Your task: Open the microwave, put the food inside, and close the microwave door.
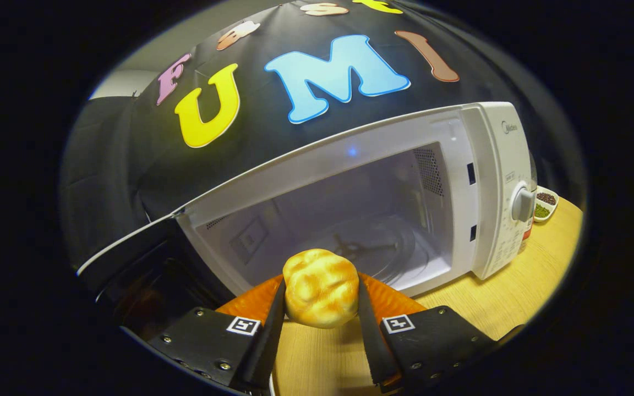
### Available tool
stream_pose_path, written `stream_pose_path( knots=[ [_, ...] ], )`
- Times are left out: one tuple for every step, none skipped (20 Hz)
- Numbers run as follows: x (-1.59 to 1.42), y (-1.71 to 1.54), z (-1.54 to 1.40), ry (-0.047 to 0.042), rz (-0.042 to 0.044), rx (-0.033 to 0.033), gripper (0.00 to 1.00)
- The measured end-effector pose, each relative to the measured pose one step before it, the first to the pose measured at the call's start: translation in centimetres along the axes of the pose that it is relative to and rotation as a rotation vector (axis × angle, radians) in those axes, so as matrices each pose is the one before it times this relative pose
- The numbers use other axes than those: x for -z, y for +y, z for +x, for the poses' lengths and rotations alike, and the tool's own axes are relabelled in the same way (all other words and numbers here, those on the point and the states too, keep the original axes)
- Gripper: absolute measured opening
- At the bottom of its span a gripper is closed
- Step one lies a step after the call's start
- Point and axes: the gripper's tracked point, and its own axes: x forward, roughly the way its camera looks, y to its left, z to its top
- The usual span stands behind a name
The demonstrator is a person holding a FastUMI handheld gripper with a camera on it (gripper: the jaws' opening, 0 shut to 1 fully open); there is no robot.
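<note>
Midea logo atop microwave (350, 198) ctrl panel, dial markings too small to read

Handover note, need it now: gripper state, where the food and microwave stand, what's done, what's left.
Gripper: shut on the bun, held between the fingers, above the wooden table.
Microwave: door swung open to the left, cavity with glass turntable just ahead of the bun.
Orange plate sits beneath the bun, in front of the microwave.
Done: door opened, bun picked up.
Left: set the bun on the turntable, release, back out, close the door.
</note>
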Motion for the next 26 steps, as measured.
stream_pose_path(
  knots=[
    [-0.009, -0.304, 1.117, -0.0057, -0.0069, 0.01451, 0.66],
    [0.153, -0.195, 0.654, -0.00276, -0.00943, 0.01289, 0.7],
    [0.09, -0.358, 0.768, -0.00589, -0.01111, 0.01432, 0.7],
    [0.186, -0.372, 0.613, -0.00409, -0.00907, 0.01396, 0.7],
    [0.198, -0.363, 0.646, -0.00374, -0.00608, 0.01399, 0.7],
    [0.313, -0.479, 0.665, 0.00312, -0.00144, 0.01569, 0.7],
    [0.406, -0.331, 0.673, 0.0045, 0.00287, 0.00916, 0.7],
    [0.533, -0.426, 0.562, 0.00892, 0.00142, 0.01274, 0.7],
    [0.155, 0.094, 0.28, -0.00547, -0.00049, 0.00014, 0.7],
    [-0.291, -0.072, 0.122, -0.01477, -0.00679, 0.00772, 0.7],
    [-0.297, -0.178, 0.203, -0.01394, -0.00824, 0.00724, 0.7],
    [-0.026, -0.07, 0.169, 0.00028, -0.00068, 0.00628, 0.7],
    [0.14, -0.175, 0.308, 0.00241, 0.00265, 0.00344, 0.76],
    [0.07, -0.064, 0.163, 0.00446, 0.00487, 0.00126, 0.81],
    [-0.077, -0.239, -0.341, 0.00241, -0.00293, 0.00688, 0.86],
    [-0.14, 0.045, -0.169, -0.0052, -0.00768, -0.00622, 0.89],
    [-0.392, 0.281, -0.314, -0.00991, -0.01683, -0.00551, 0.9],
    [-0.557, 0.23, -0.569, -0.01344, -0.02633, -0.00918, 0.95],
    [-0.276, 0.067, -0.499, -0.00922, -0.03034, -0.00656, 0.98],
    [-0.327, 0.311, -0.846, -0.003, -0.02502, -0.0163, 0.98],
    [-0.316, 0.306, -1.061, -0.00106, -0.01977, -0.01713, 0.98],
    [-0.41, 0.29, -1.285, -0.00357, -0.01286, -0.02075, 0.98],
    [-0.425, 0.25, -1.338, -0.0053, -0.01202, -0.01599, 0.98],
    [-0.568, 0.242, -1.513, -0.00228, -0.01105, -0.0171, 0.98],
    [-0.421, 0.272, -1.504, 0.00045, -0.01098, -0.01421, 0.98],
    [-0.533, 0.137, -1.535, -0.00196, -0.00862, -0.01419, 0.98]
  ],
)
